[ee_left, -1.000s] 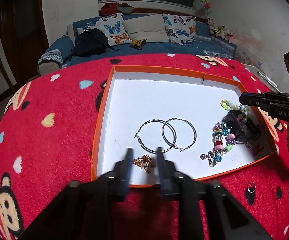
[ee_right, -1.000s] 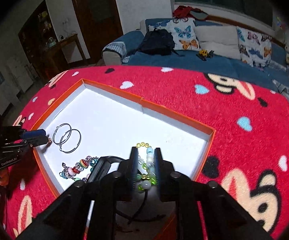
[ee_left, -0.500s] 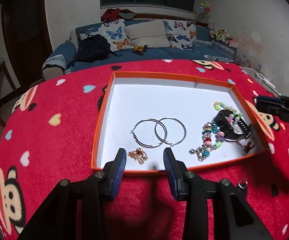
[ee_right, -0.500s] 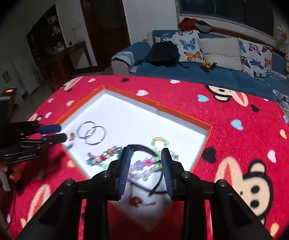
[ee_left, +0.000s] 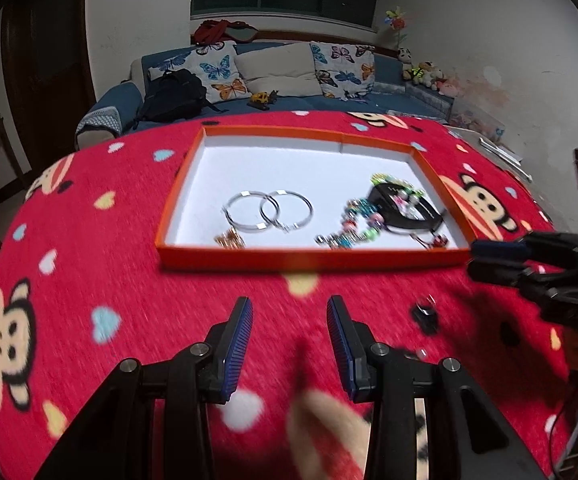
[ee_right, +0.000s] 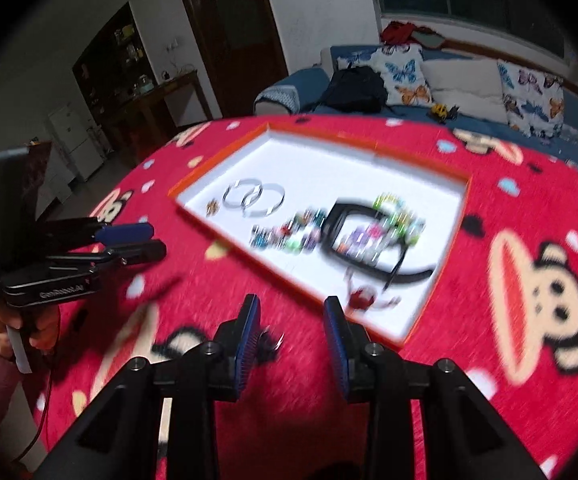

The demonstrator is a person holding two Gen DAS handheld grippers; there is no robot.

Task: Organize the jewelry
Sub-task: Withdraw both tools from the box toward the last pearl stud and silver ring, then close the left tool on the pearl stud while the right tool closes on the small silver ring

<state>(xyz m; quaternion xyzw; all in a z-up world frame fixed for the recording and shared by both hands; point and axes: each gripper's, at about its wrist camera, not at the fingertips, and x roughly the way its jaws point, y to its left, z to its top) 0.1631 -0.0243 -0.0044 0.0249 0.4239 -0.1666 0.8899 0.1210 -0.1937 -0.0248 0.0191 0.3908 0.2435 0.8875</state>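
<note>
Both hand-held grippers, left [ee_left: 289, 344] and right [ee_right: 292, 340], now pulled back from shallow orange-rimmed white tray [ee_left: 305, 254], jaws wide, empty; small gold trinket [ee_left: 231, 239] released inside; small dark ring [ee_left: 425, 312] left on red cartoon-print tabletop [ee_left: 109, 240], likely next.

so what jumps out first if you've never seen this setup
The orange tray on the red monkey-print cloth, white inside. In it, two silver hoops overlap at left, with a bead bracelet and a black watch tangled at right. Both grippers, left and right, hang open over the cloth, holding nothing.
</note>
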